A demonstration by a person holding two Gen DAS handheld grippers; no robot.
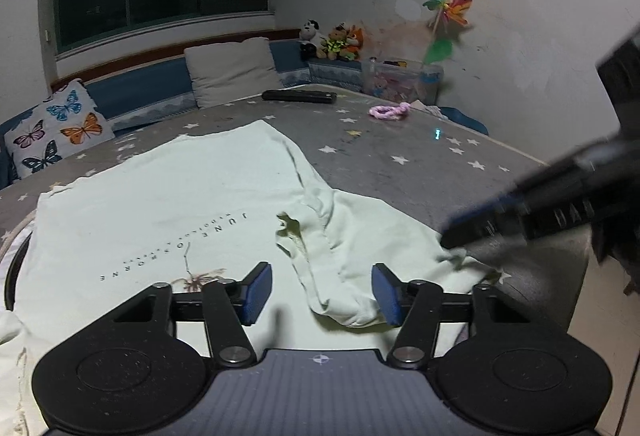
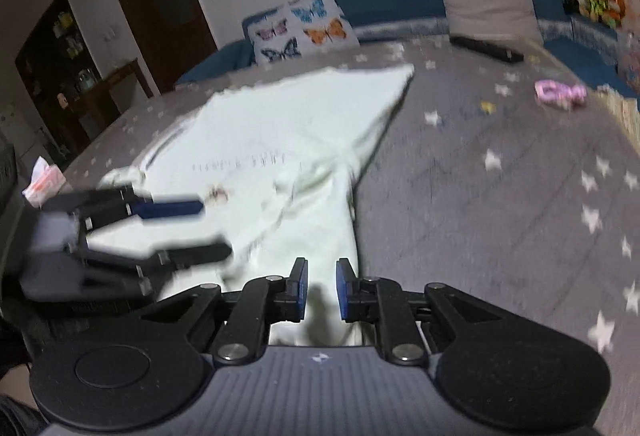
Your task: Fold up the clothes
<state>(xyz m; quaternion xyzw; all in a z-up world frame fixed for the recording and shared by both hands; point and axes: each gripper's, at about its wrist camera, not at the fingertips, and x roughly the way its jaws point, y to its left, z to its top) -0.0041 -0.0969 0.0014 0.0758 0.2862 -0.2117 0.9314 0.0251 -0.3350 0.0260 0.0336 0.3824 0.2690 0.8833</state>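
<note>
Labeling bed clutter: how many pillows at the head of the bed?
2. Butterfly pillow sits at the left corner; plain white pillow leans on the blue headboard to its right. Others may be outside the frame.

Left gripper (image 1: 322, 292): tilted downward, jaws about half apart, nothing pressed between the pads. Right gripper (image 2: 321, 290): also angled down, jaws narrow with a slim gap; whether the pads pinch anything is unclear. Right view blurred.

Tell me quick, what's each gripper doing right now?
Left gripper: open, over the pale green shirt, holding nothing.
Right gripper: nearly closed, nothing visibly pinched.
</note>
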